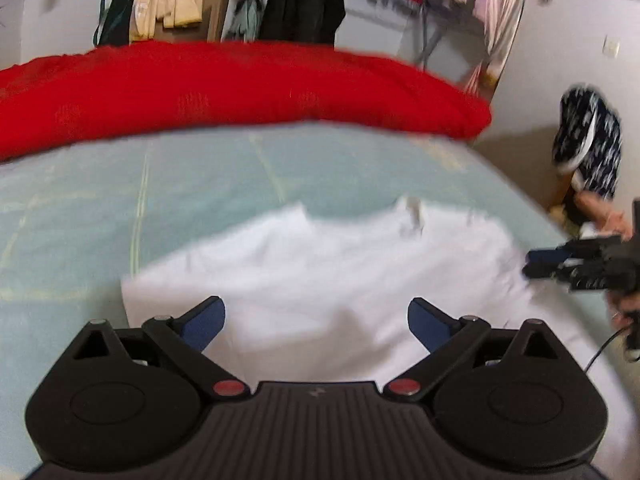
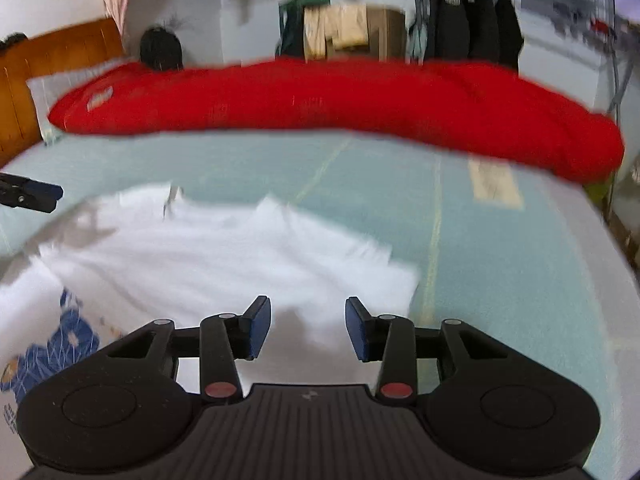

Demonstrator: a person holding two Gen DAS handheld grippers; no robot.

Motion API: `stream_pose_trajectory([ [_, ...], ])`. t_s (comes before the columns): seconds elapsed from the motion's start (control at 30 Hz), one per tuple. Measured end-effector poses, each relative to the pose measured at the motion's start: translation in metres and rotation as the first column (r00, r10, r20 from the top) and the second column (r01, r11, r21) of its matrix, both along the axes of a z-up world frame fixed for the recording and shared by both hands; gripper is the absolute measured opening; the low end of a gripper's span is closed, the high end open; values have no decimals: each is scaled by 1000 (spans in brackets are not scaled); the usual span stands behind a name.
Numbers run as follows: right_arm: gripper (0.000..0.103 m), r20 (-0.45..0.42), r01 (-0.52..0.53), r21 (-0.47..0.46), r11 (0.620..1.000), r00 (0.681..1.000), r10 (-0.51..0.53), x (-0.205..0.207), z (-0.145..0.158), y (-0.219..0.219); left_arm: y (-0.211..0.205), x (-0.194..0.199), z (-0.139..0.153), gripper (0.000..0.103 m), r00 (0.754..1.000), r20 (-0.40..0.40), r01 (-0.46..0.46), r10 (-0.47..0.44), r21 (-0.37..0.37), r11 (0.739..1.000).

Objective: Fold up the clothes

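I see a bed with a pale blue-green sheet (image 1: 80,208). A long puffy red quilt (image 1: 240,92) lies across the far side of the bed. Behind it dark coats hang on a rack (image 1: 304,4), and yellow cloths (image 1: 176,8) hang over a brown box. Both pictures are blurry.

The white cotton T-shirt (image 1: 320,272) lies spread flat on the sheet, near my side of the bed. Its long side seems to run across the bed, left to right, along the red quilt. I think its neck edge points to the quilt, but the blur makes that hard to tell.

Only the right view shows a brown wooden headboard (image 2: 60,64), a pale pillow (image 2: 60,80) and a blue picture printed on the shirt (image 2: 60,340). Only the left view shows a dark patterned cloth with white marks (image 1: 588,140) by the wall, and a hand (image 1: 624,304) holding my right tool (image 1: 532,264) at the shirt's right edge.

My left tool (image 1: 316,324) is wide open above the shirt, with nothing held. In its own view my right tool (image 2: 308,328) is partly open above the shirt, and its blue pads (image 2: 260,328) hold nothing.
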State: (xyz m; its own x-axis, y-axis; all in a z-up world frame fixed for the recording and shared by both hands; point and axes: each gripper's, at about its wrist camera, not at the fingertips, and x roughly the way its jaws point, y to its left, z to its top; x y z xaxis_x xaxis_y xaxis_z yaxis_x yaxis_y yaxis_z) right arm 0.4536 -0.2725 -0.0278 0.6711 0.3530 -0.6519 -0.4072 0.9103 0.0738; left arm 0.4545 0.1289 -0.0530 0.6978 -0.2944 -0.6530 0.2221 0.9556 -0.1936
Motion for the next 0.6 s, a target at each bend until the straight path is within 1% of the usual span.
stream_pose_trajectory([
  [0.03,45,-14,12,20,1000,1000,-12,-7,-6,-4,-1,-2,-11,98,999,-34,-19,19,25,1000],
  [0.13,48,-58,49,77,996,997,-44,-27,-24,-18,-1,-21,-31,98,1000,-13,-9,10,99,995],
  [0.17,48,-64,53,81,995,997,-48,-33,-26,-21,-3,-27,-30,98,1000,-7,3,-2,131,991],
  [0.2,48,-58,46,64,997,997,-42,-38,-25,-21,-3,-29,-27,98,1000,-11,6,-5,153,988],
  [0.27,49,-52,39,37,999,998,-37,-41,-18,-19,-2,-28,-16,98,1000,3,-1,0,143,990],
  [0.33,52,-19,40,49,998,999,-39,-38,-6,-15,-2,-25,-9,98,999,30,-15,12,107,994],
  [0.4,53,15,50,70,996,999,-51,-33,3,-11,0,-22,-9,98,999,38,-34,31,67,997],
  [0.43,53,11,66,84,994,998,-67,-27,2,-10,1,-20,-10,98,999,38,-39,37,46,998],
  [0.47,53,-5,77,94,993,997,-77,-22,-4,-9,0,-18,-15,98,999,20,-46,45,36,998],
  [0.5,53,-29,83,93,992,996,-81,-19,-11,-9,-1,-13,-23,98,998,-18,-57,58,39,998],
  [0.53,54,-52,89,92,992,995,-85,-17,-19,-9,0,-14,-30,98,996,-55,-69,72,59,996],
  [0.57,54,-63,88,96,992,995,-82,-17,-26,-11,0,-19,-33,98,997,-39,-60,63,87,994],
  [0.6,54,-53,81,100,992,996,-76,-22,-29,-14,-1,-27,-31,98,998,-31,-49,53,111,993],
])
